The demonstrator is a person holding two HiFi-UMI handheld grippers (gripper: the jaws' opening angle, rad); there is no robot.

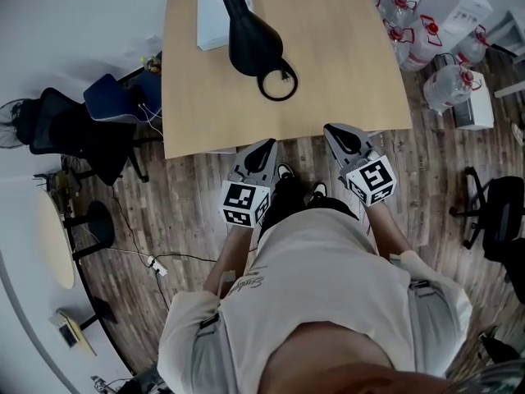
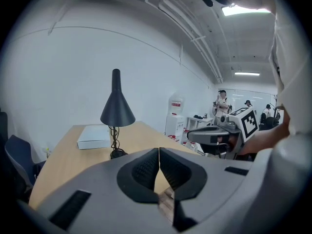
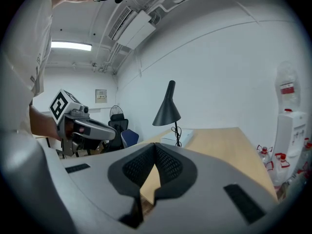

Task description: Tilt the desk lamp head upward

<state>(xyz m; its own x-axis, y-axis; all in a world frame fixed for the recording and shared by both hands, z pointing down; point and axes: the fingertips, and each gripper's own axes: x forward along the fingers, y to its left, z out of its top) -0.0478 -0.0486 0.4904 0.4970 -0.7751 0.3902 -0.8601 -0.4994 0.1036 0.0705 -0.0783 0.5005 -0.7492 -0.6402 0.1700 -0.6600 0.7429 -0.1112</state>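
Observation:
A black desk lamp stands at the far middle of the wooden table [image 1: 353,72]. Its cone head [image 1: 250,43] points down over its ring base [image 1: 277,84]. The left gripper view shows the lamp [image 2: 117,108] ahead to the left, and the right gripper view shows the lamp [image 3: 167,112] straight ahead. My left gripper [image 1: 266,146] and right gripper [image 1: 335,131] hover at the table's near edge, well short of the lamp. Both are shut, jaws meeting with nothing between them, as their own views show: left gripper [image 2: 159,152], right gripper [image 3: 155,147].
A white box [image 1: 215,19] lies on the table behind the lamp. Office chairs [image 1: 74,130] stand to the left, and another chair [image 1: 496,212] to the right. Several water bottles [image 1: 447,84] sit on the floor at right. People stand far off [image 2: 222,104].

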